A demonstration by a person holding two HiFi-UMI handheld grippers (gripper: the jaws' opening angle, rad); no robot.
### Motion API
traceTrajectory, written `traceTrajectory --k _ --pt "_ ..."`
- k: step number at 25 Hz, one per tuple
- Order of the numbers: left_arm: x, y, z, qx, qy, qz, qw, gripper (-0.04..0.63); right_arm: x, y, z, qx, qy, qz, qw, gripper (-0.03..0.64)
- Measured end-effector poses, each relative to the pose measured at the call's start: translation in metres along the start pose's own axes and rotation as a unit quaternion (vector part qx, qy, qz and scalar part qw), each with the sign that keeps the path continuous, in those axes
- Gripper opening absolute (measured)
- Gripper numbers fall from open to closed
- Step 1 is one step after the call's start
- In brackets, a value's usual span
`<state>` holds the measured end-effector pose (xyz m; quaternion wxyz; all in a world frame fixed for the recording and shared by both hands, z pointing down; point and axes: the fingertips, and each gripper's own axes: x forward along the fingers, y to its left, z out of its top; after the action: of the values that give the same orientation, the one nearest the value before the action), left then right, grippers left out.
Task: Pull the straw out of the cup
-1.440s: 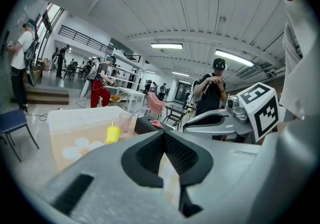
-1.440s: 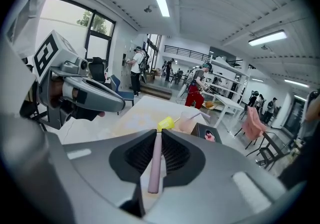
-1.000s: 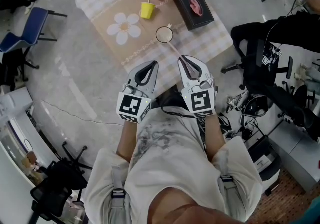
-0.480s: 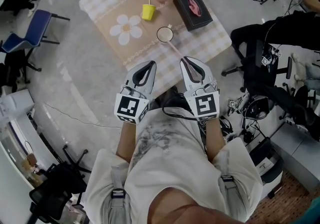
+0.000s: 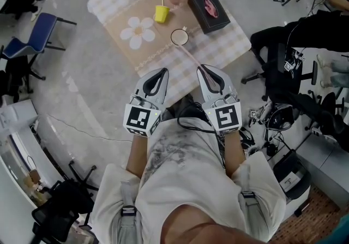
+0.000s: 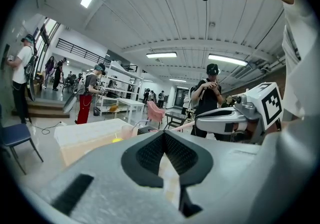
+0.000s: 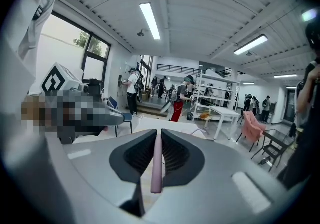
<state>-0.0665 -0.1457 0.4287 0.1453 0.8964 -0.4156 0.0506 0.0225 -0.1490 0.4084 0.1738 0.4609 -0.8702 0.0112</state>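
the main risk was the straw (image 5: pixel 190 53) slipping out of the right gripper (image 5: pixel 202 68). its jaws were clamped on the thin pink tube alone, close to 1 end, and such a smooth, round thing would likely slide or twist free if the pull strayed off the straw's own line. a 2nd risk was the clear cup (image 5: pixel 179 36) tipping or skating on the checked cloth (image 5: pixel 221 46), since nothing held it; a straw dragging sideways on the rim could carry it along. the straw slanted from the jaws up to the cup's near rim, and whether its far tip had cleared the rim could not be told. the yellow cup (image 5: pixel 160 12) and the black box (image 5: pixel 210 9) stood beyond, well apart from the pull.

both grippers sat side by side close to the person's chest, pointing toward the table and a little downward, marker cubes facing up. the left gripper (image 5: pixel 163 71) had its jaws together on nothing and hung over the table's near edge, well short of the cup.
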Motion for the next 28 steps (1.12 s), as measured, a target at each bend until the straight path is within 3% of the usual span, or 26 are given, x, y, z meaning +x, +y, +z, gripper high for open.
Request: traceTrajectory --k 28 --pt "-0.0025 -0.0032 -0.0024 -0.002 0.004 0.005 1.0 -0.003 -0.0024 0.0014 -0.0036 0.007 0.006 0.013 1.0 0.032"
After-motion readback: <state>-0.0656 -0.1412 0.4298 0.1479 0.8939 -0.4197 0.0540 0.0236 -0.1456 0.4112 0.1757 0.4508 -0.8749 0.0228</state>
